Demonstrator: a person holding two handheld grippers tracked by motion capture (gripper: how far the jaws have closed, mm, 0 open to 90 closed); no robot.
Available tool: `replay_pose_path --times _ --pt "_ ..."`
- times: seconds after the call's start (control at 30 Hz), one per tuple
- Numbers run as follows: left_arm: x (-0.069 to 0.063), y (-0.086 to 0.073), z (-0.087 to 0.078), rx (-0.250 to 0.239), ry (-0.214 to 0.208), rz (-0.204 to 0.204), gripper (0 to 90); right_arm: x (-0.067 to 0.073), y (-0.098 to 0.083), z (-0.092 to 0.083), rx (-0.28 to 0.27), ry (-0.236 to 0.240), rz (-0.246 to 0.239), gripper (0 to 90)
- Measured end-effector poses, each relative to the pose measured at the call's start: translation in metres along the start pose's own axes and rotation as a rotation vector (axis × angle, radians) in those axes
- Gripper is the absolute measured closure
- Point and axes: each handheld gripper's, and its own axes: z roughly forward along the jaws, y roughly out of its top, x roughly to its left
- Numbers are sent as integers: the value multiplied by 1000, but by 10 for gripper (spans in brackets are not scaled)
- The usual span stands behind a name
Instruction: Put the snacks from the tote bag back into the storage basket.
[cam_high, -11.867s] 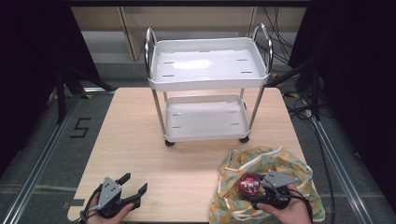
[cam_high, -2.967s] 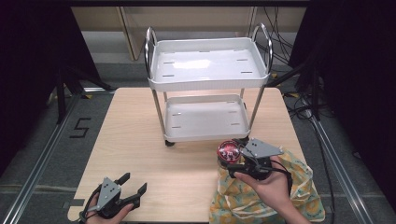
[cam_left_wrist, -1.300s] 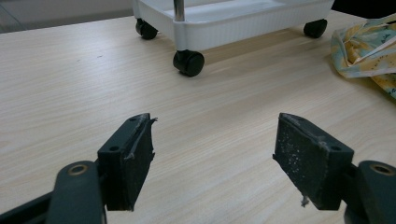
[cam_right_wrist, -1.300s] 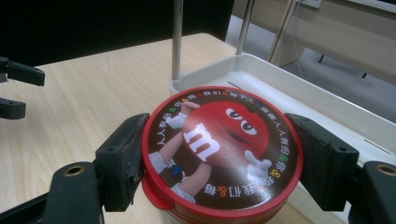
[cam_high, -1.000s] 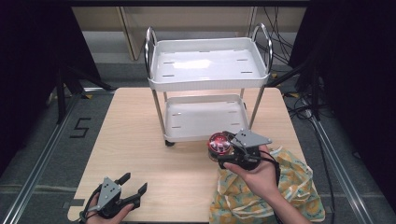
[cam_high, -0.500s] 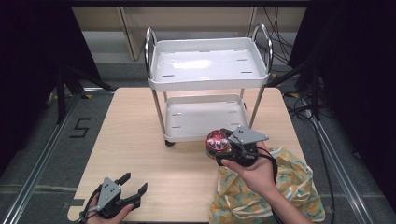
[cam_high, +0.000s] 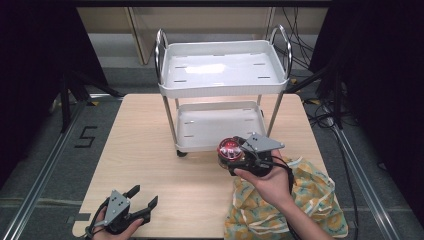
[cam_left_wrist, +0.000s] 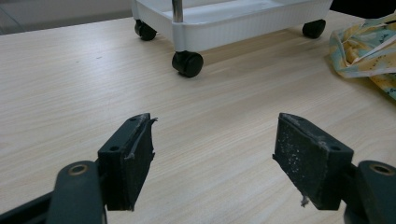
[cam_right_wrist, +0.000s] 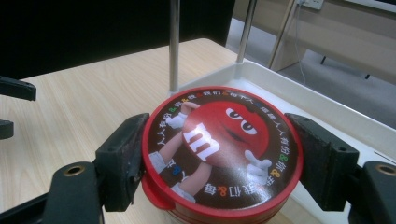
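Left tool (cam_high: 141, 209) sat low at the 7 o'clock corner of the worktop (cam_high: 150, 145), jaws spread wide with nothing between them. In the left gripper view its pads (cam_left_wrist: 128, 161) framed bare wood, and a cart caster (cam_left_wrist: 187, 63) stood well ahead at 12 o'clock. We judged it parked there to stay clear of the working hand, since nothing lay near enough for it to take.

Centre: the white two-tier cart (cam_high: 222, 90) stood on the worktop towards 12 o'clock, both shelves bare.

Right of centre: right tool (cam_high: 231, 152) was clenched on a round red candy tin (cam_high: 230, 149), lid up, held off the wood just at the front edge of the cart's lower shelf (cam_high: 220, 127). In the right gripper view the pads pressed opposite sides of the tin's rim (cam_right_wrist: 222, 151), lid level; we took the side grip as chosen to keep the tin flat for setting down. The shelf lip (cam_right_wrist: 299, 100) lay just beyond the tin, so we judged the carry aimed at that lower tier.

Far right, 5 o'clock: a yellow patterned cloth bag (cam_high: 300, 200) lay slumped under the person's forearm, mouth loose.
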Motion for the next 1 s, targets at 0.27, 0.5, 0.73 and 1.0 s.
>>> replay_pose_path --times 0.27,0.5,0.73,1.0 --pt "0 0 0 0 0 -1 276 1 1 5 -14 -6 -3 268" --pt "0 0 0 -1 -1 0 276 0 2 8 -13 -11 -8 268" --pt "0 0 0 -4 -3 -2 276 0 4 10 0 7 8 268" --pt "0 0 1 -10 -4 -3 276 0 5 14 -13 1 2 268"
